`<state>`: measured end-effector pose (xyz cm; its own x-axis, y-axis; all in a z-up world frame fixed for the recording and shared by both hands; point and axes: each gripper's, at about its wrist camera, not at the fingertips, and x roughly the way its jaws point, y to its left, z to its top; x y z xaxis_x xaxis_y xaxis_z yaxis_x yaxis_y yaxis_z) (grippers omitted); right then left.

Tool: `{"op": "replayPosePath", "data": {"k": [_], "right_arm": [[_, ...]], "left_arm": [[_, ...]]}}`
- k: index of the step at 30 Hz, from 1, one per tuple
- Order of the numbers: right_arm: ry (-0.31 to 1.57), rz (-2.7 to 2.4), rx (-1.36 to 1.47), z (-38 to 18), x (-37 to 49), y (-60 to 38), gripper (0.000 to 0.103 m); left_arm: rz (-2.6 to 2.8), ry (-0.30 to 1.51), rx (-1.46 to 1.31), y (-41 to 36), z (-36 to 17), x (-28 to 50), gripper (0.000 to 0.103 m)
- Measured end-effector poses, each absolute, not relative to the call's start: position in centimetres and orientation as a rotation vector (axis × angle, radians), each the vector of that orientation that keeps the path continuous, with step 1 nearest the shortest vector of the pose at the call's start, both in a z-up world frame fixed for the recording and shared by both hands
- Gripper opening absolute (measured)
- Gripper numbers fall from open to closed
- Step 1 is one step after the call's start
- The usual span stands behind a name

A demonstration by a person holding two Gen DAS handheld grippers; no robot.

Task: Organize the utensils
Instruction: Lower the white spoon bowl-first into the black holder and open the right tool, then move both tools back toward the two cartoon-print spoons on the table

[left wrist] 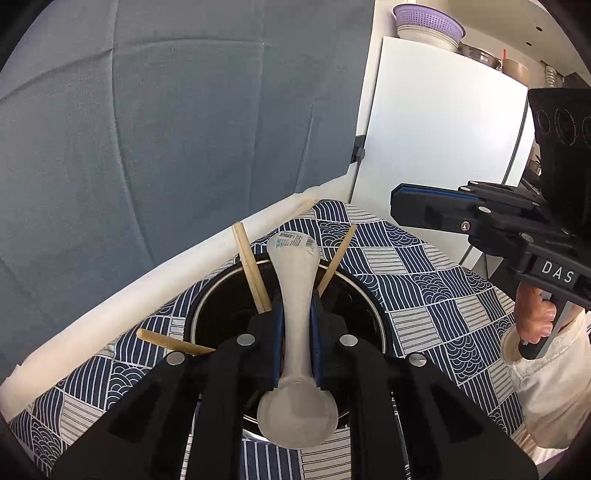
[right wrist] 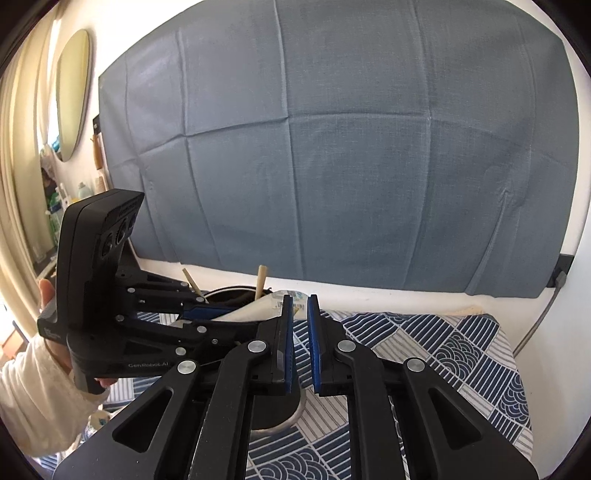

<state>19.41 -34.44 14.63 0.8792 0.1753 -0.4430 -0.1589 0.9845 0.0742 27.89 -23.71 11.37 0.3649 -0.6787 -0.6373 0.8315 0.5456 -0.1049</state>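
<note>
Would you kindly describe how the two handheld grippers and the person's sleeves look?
Both grippers are matte black plastic linkages with round silver rivets and blue ribbed pads. The right gripper carries white "DAS" lettering on its body; the left gripper reads "GenRobot.AI" and has a black camera block with round lenses. Each hand wears a cream, textured sleeve. No cables show.

A pale grey rice paddle (left wrist: 297,332) sits between blue-padded black fingers (left wrist: 317,332); light wooden chopsticks (left wrist: 253,273) stand in a black, silver-rimmed pot (left wrist: 221,295); the tablecloth (left wrist: 424,280) shows navy-and-white wave and stripe patches; a grey-blue cloth (right wrist: 332,147) covers the white wall; a lilac colander (left wrist: 428,22) tops white bowls.
</note>
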Motion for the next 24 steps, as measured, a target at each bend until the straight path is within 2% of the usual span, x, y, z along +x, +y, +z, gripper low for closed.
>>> {"op": "replayPosePath", "data": {"k": [2,4,6,10,14,21,24], "right_arm": [[0.465,0.166,0.04,14.5,19.3,-34.7,0.02],[0.463,0.17,0.047,14.3,19.1,-34.8,0.027],[0.46,0.169,0.048,14.2,18.9,-35.0,0.028],[0.463,0.166,0.054,13.9,18.8,-35.1,0.04],[0.458,0.17,0.051,13.8,18.5,-34.9,0.046],[0.45,0.193,0.065,14.0,18.4,-34.5,0.05],[0.434,0.19,0.065,14.0,18.0,-34.4,0.064]], "left_arm": [[-0.993,0.707,0.232,-23.5,11.4,28.2,0.012],[-0.993,0.712,0.217,-23.3,11.5,28.3,0.012],[-0.984,0.706,0.212,-22.9,11.5,28.2,0.012],[-0.987,0.696,0.194,-22.0,12.1,28.1,0.012],[-0.987,0.69,0.225,-21.2,13.2,27.3,0.012],[-0.958,0.719,0.319,-19.8,15.0,25.7,0.012],[-0.944,0.764,0.349,-19.5,15.2,25.6,0.012]]}}
